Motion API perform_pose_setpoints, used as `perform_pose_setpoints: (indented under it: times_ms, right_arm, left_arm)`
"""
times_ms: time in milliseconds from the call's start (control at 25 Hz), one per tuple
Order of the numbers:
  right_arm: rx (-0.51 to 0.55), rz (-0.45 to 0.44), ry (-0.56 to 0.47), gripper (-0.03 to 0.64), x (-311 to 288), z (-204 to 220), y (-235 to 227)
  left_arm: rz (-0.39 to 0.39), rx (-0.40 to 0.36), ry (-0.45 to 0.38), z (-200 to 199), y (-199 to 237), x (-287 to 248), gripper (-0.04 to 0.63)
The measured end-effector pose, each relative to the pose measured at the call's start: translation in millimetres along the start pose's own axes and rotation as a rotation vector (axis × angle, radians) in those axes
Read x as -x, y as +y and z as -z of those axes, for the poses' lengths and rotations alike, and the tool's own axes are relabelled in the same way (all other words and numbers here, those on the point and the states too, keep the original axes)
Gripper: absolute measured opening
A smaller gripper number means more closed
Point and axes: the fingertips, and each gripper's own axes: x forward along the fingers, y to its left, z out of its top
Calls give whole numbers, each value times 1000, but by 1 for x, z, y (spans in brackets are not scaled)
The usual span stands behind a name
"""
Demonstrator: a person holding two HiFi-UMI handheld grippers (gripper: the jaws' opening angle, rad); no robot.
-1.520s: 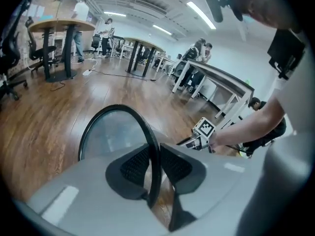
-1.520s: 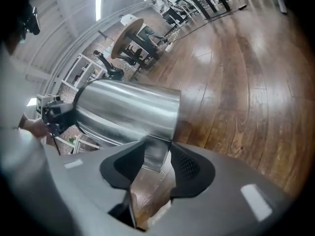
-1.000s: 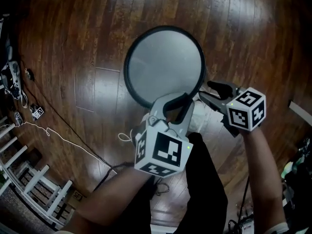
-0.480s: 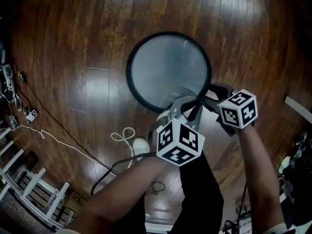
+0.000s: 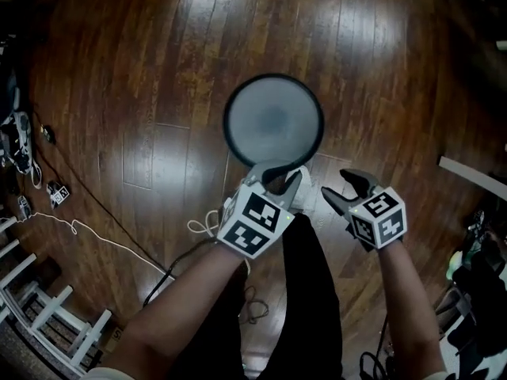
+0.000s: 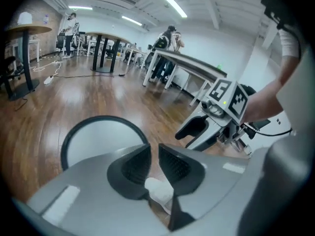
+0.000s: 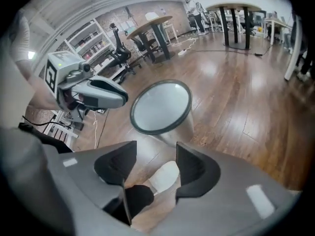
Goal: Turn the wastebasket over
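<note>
Fingers [image 6: 130, 168] of the left gripper [image 6: 153, 154] are pressed nearly together with nothing pinched. Those of the right gripper [image 7: 156, 149] stand spread, have just been opening, and hold nothing. Both hang over the wooden floor [image 5: 158, 93]. The wastebasket [image 5: 227, 125] stands upright there, dark-rimmed mouth up, just ahead of them and seemingly clear of the left tips.
</note>
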Motion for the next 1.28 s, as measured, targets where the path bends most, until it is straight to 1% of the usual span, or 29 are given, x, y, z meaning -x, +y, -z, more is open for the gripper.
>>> perform_pose_setpoints:
  times_ms: [80,160,280,400,480,600,720,840,960,1040,1120,1200,1280]
  right_arm:
    - [-1,25,-44,255,34,-6,34]
    - [4,58,-106,255,72,-18,64]
    - [-3,95,-215,253,138,-33,116]
    - [-22,101,-282,253,197,-24,180]
    - [-20,108,-313,253,231,-15,215]
    - [4,120,-360,253,278,-6,257]
    - [47,116,-377,253,325,24,301]
    - [135,127,-449,253,368,48,325]
    - [202,153,-503,253,415,86,344]
    - [239,172,-534,253,444,111,354]
    - [264,182,-557,253,472,136,365]
    - [270,185,-582,253,497,162,376]
    - [281,193,-613,253,519,183,386]
  left_arm:
    - [26,2,-36,-9,-11,46,54]
    - [49,-16,-85,-24,-20,91,52]
    - [85,-70,-154,-54,-42,163,52]
    - [102,-120,-201,-67,-78,243,54]
    - [101,-146,-231,-69,-100,290,52]
    - [75,-202,-256,-67,-130,349,53]
    - [80,-225,-295,-45,-183,401,52]
    - [46,-266,-363,-31,-231,433,54]
    - [23,-271,-416,-14,-287,453,52]
    - [17,-289,-438,-3,-326,463,54]
    - [19,-296,-459,6,-366,471,54]
    - [29,-287,-480,16,-403,477,54]
    - [34,-282,-494,24,-432,483,54]
